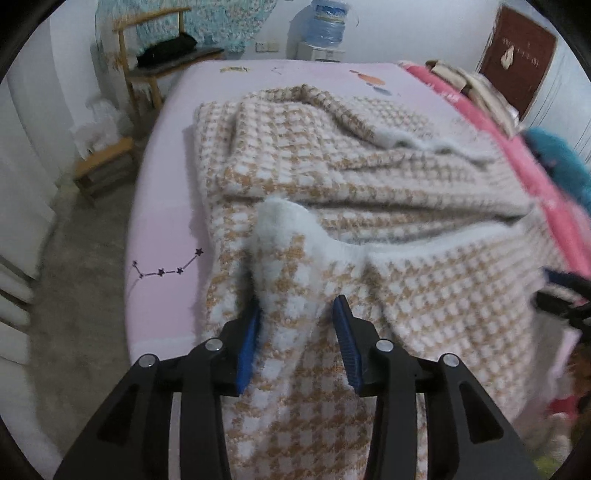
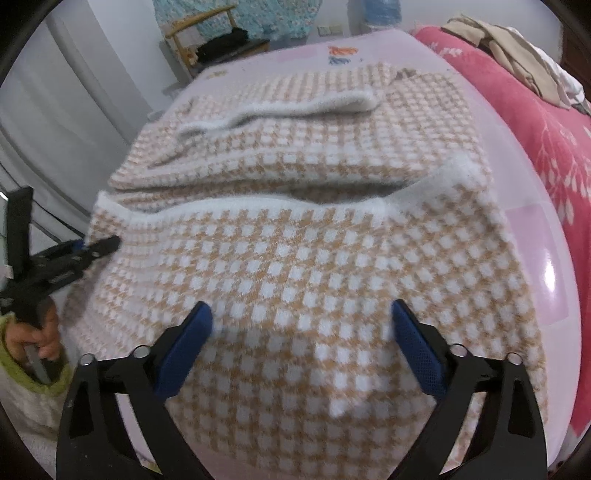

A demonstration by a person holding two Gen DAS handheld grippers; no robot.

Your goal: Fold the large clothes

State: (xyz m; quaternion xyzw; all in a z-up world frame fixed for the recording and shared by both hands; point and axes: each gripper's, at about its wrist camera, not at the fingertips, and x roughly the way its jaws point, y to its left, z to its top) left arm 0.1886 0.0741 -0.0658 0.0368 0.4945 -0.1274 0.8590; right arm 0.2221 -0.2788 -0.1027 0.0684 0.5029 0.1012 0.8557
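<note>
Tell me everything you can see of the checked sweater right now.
The sweater is a thick, fuzzy knit in tan and white checks with plain white fluffy edging. It lies partly folded on the pink bed sheet, in stacked layers, its near part hanging over the bed's edge. The left gripper has a bunched white-edged corner between its fingers; the right gripper stands open over the near panel.

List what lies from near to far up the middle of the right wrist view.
right gripper, jaws apart → checked garment → its white fuzzy hem → folded upper layer with white trim → pink bed sheet → wooden chair at the wall.
</note>
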